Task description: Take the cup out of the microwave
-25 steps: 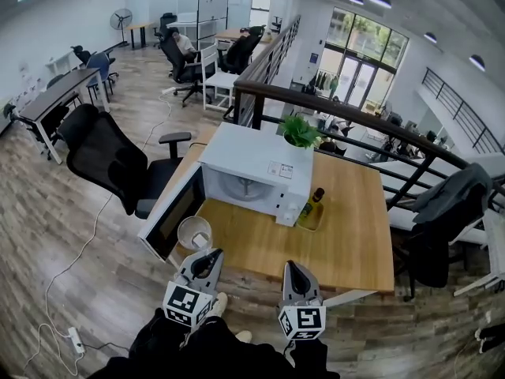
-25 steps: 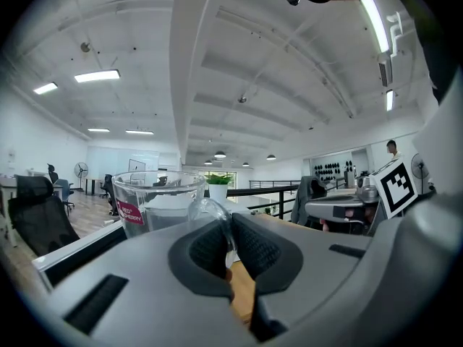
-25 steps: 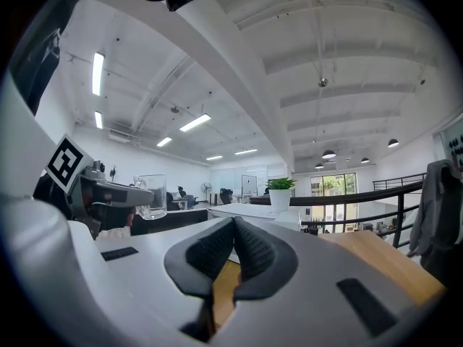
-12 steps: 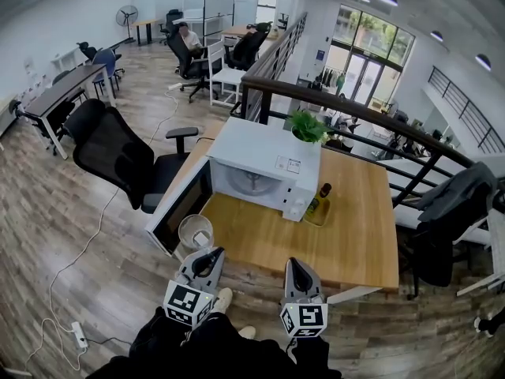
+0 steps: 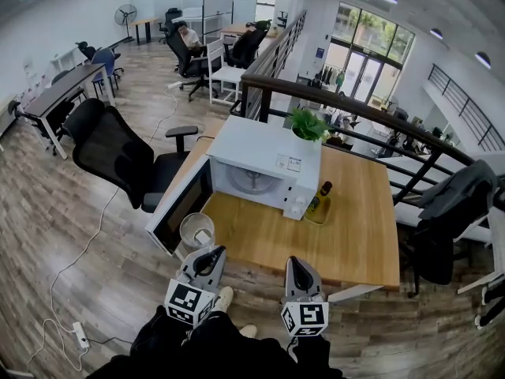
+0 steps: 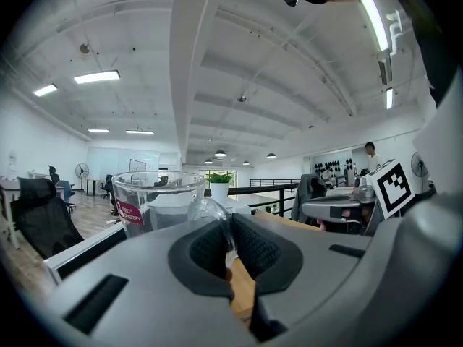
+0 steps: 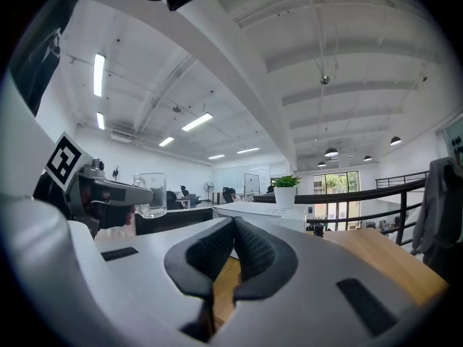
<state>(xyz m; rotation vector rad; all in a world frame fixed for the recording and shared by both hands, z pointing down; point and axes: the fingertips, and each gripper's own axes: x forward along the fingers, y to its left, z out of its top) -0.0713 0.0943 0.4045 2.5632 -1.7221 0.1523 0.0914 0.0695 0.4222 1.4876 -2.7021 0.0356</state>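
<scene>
**A:** The cup [image 5: 196, 231] is out of the microwave [image 5: 260, 168]. It's at the near left corner of the table [image 5: 339, 243], just in front of the open door [image 5: 177, 210].

**B:** And the left gripper [image 5: 207, 253] has it?

**A:** Yes. Its own view shows the jaws clamped on the glass handle [image 6: 214, 217], a pad on either side. Makes sense, I'd say: the cup's body looks too wide for those jaws.

**B:** What about the right gripper [image 5: 294, 267]?

**A:** Jaws pressed together on nothing, held level beside the left one and apart from the cup. The door's open, so I reckon it has no job here.

**B:** Is the cup down on the wood?

**A:** Can't tell, the base is hidden. It's upright, though. My guess is that only setting it down and letting go remains.
</scene>
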